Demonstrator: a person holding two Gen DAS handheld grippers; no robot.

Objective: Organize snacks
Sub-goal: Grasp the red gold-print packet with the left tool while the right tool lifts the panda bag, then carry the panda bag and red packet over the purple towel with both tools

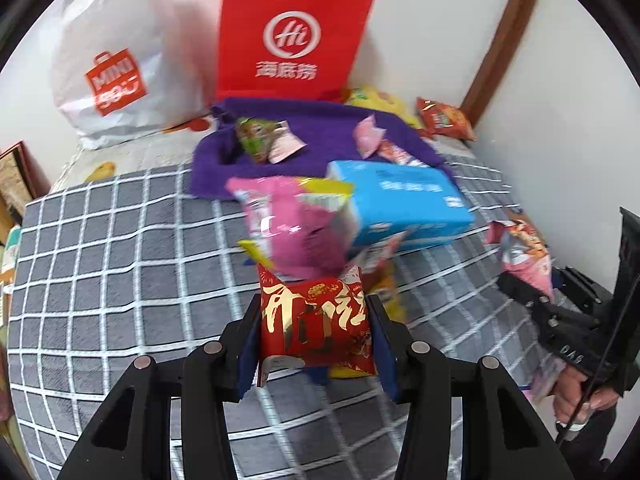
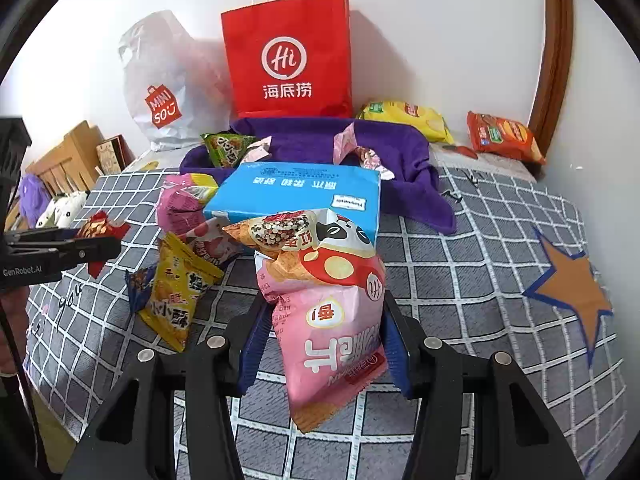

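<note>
L gripper [image 1: 314, 332] clamps red snack pack [image 1: 314, 320]; R gripper [image 2: 326, 332] clamps pink chip bag [image 2: 332, 320]. Only R view shows yellow packet [image 2: 178, 292], left of its jaws.

Small red foil snack packet with gold script [image 1: 316, 320], puffed, upright, lifted clear of the grey checked bedspread. Tall pink crisp bag with panda print [image 2: 332, 312], crumpled at top, tilted, also raised. Yellow crinkled packet [image 2: 176, 292] flat beside pink pouch [image 2: 180, 204].
</note>
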